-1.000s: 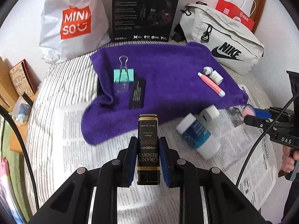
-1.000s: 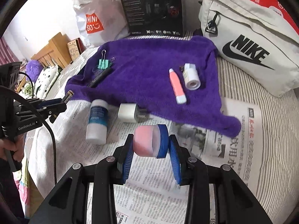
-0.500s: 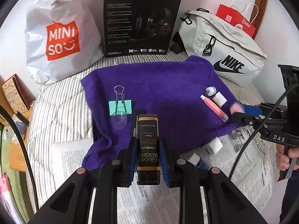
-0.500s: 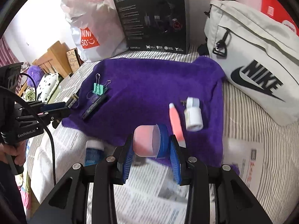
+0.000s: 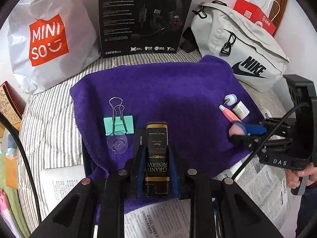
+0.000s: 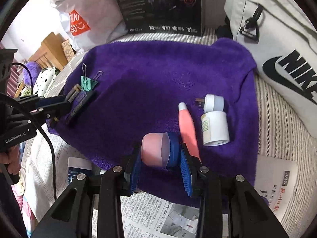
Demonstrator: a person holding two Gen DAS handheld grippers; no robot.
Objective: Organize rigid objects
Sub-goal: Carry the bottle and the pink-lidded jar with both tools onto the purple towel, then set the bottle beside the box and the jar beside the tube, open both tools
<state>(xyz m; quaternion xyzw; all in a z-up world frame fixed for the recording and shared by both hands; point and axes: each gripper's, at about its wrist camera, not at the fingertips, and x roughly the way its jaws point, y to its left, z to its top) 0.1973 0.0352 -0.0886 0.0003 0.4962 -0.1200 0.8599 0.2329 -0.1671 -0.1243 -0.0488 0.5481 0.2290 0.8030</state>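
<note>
My left gripper [image 5: 157,154] is shut on a black and gold "Grand Reserve" box [image 5: 157,150], held over the near edge of a purple towel [image 5: 168,91]. My right gripper [image 6: 159,158] is shut on a pink jar with a blue lid [image 6: 158,149], held over the towel's near right part; it also shows in the left wrist view [image 5: 237,129]. On the towel lie a green binder clip [image 5: 118,124], a clear round disc [image 5: 117,143], a flat black item [image 6: 79,107], a pink tube [image 6: 187,127], a white bottle [image 6: 215,129] and a white plug [image 6: 213,102].
A white Miniso bag [image 5: 47,39], a black headset box [image 5: 144,17] and a grey Nike bag [image 5: 239,45] stand behind the towel. Newspaper [image 6: 162,216] covers the striped bed in front. A white and blue bottle [image 6: 78,168] lies on it at the left.
Both grippers have moved forward over the purple towel with their objects still held. The right gripper now sits close to the pink tube and white bottle.
</note>
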